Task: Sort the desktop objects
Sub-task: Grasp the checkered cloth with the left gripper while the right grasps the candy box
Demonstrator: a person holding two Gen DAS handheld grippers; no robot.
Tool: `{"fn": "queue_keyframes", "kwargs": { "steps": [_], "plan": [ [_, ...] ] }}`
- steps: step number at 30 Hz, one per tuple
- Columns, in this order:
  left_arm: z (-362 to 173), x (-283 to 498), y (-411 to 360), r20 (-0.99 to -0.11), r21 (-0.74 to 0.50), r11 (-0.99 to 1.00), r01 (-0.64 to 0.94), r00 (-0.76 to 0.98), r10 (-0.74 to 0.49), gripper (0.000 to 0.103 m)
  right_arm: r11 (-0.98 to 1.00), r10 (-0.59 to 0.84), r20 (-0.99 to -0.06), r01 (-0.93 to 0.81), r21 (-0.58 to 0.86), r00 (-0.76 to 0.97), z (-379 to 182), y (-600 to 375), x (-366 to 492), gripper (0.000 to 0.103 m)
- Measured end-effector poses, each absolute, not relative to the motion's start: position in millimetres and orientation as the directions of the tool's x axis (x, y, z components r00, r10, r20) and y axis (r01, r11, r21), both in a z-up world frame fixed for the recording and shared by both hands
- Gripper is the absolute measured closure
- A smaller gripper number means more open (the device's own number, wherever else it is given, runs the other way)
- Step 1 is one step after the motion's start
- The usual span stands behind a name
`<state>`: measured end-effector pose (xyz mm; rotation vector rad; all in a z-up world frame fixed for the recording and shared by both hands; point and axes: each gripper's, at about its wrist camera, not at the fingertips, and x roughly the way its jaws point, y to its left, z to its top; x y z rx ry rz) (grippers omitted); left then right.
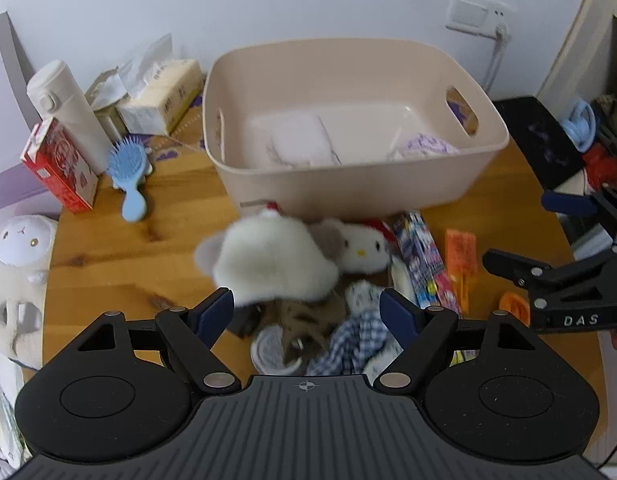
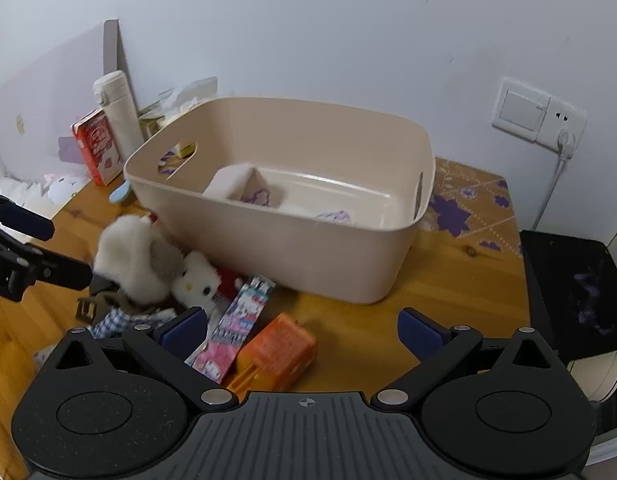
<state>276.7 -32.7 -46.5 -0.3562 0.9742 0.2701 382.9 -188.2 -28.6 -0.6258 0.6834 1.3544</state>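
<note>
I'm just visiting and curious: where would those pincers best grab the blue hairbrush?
Probably by its handle. The blue hairbrush lies flat on the wooden table, bristle head toward the wall, smooth narrow handle pointing toward the camera with bare wood on both sides. The left gripper, open now, could come down from above and close across the handle; the bristly head looks harder to pinch.

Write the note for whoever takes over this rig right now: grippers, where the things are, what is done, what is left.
Left gripper: jaws open, empty, over the pile in front of the bin.
Right gripper: jaws open, empty, near the orange box.
Beige bin: already holds a white pack and some purple-printed items.
Left on the table: fluffy white plush, cat plush, colourful packet, checked cloth, orange box.
Blue hairbrush, red carton and white bottle sit apart at the left; unclear whether they count.
</note>
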Motion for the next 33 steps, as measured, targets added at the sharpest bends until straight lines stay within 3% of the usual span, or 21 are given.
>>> {"fn": "queue_keyframes", "kwargs": {
  "steps": [12, 20, 27, 33],
  "plan": [
    [-72, 258, -54, -0.871, -0.172, 0.924, -0.341, 0.491, 0.019, 0.022, 0.086, 0.606, -0.795, -0.996, 0.019, 0.037, -47, -202, 365, 0.0],
    [-93, 254, -57, -0.889, -0.19, 0.916, -0.354, 0.458, -0.007, 0.022, 0.051, 0.581, -0.814, -0.997, 0.053, -0.013, -56, -203, 354, 0.009],
    [-106, 257, -56, -0.897, -0.19, 0.914, -0.359, 0.442, -0.013, 0.022, 0.007, 0.548, -0.833, -0.996, 0.089, -0.071, -63, -200, 346, 0.022],
    [-109, 261, -59, -0.895, -0.215, 0.906, -0.364, 0.445, -0.033, 0.025, -0.007, 0.524, -0.846, -0.994, 0.11, -0.097, -66, -197, 342, 0.039]
  ]
}}
